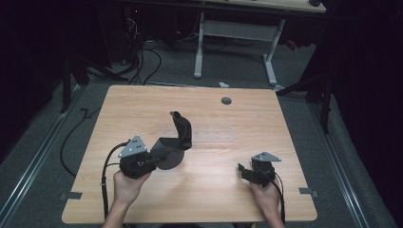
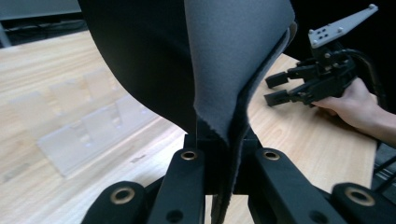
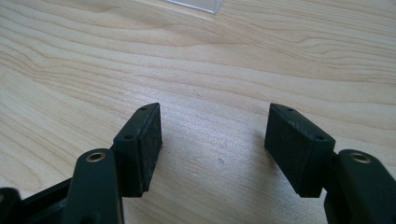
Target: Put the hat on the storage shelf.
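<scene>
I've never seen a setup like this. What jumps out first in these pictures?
Probably the dark grey floppy felt-like sheet near the middle of the light wooden table, lifted and curling upward, pinched by the black left gripper. At the table's right, the black right gripper sits open above bare wood, holding nothing.

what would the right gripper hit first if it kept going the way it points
Probably the bare table: the open right gripper tilts down at the wood. A clear plastic piece lies farther ahead.
</scene>
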